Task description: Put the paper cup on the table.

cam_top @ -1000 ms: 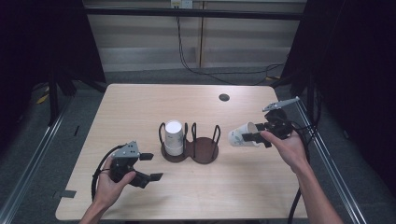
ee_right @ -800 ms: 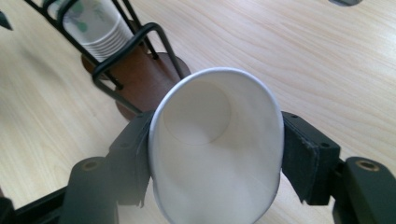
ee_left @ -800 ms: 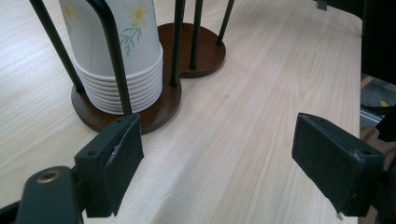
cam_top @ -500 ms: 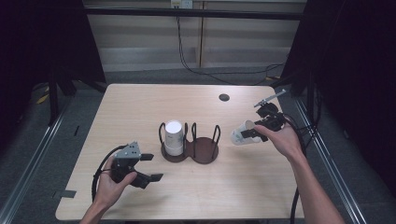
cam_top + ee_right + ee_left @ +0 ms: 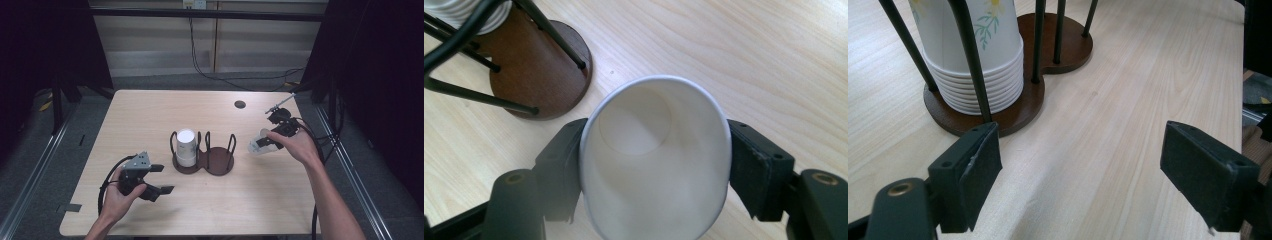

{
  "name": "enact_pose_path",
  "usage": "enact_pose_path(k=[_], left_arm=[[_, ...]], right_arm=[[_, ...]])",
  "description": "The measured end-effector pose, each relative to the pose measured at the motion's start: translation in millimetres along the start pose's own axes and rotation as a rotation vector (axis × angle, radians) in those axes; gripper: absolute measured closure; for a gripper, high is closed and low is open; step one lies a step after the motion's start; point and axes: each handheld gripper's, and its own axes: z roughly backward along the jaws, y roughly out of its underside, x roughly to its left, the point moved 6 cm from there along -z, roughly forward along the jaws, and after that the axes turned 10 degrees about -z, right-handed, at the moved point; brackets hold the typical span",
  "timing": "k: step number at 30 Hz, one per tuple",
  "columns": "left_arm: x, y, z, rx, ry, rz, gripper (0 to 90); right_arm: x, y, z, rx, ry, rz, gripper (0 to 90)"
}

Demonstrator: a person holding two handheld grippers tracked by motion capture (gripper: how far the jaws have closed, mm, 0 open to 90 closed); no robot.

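Right gripper [image 5: 264, 142] held a white paper cup [image 5: 258, 144] between its jaws, pads against the cup's two sides. The jaws had just been opening, with the cup between them and its mouth squeezed into an oval in the right gripper view [image 5: 654, 165]. Cup lay on its side: long axis about level, running across the desk [image 5: 150, 107], closed bottom towards the holder, open mouth back towards the right hand [image 5: 296, 146]. High view could not show whether the cup touched the desk.

Cup sat just right of the brown two-ring cup holder [image 5: 220, 165], apart from it, with a strip of bare wood between. In the right gripper view the holder's empty round base [image 5: 541, 70] and its black wire posts were just beyond the cup's bottom, up and left.

The holder's left ring carried a stack of white cups [image 5: 186, 147], upright and bottom-up, flower print visible in the left gripper view [image 5: 975, 50].

Left gripper [image 5: 159, 179] was low at the near-left of the desk, jaws wide apart with nothing between them, pointing at the holder.

Open desk lay behind the holder and in front of it. The right desk edge was near the right hand. A small dark round spot [image 5: 240, 104] lay far back on the right, well apart from the rest.
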Motion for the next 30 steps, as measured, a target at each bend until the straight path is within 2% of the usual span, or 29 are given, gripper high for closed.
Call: enact_pose_path(k=[10, 14, 18, 20, 30], left_arm=[[1.1, 0.7, 0.3, 0.002, -0.001, -0.001, 16.6], [1.0, 0.7, 0.2, 0.002, -0.001, 0.0, 16.6], [0.9, 1.1, -0.4, 0.006, 0.001, -0.003, 16.6], [0.6, 1.2, -0.7, 0.007, 0.004, -0.004, 16.6], [0.4, 1.6, -0.7, 0.007, 0.002, -0.002, 16.6]], right_arm=[[-7.6, 1.5, -14.5, 0.069, 0.043, -0.004, 29.0], [-8.8, 2.2, -26.1, 0.118, 0.099, 0.015, 28.6], [-7.2, 0.0, -30.4, 0.119, 0.116, 0.02, 27.8], [-5.5, 0.1, -34.4, 0.139, 0.118, 0.026, 26.8], [2.1, -7.6, -43.6, 0.113, 0.112, 0.015, 22.4]])
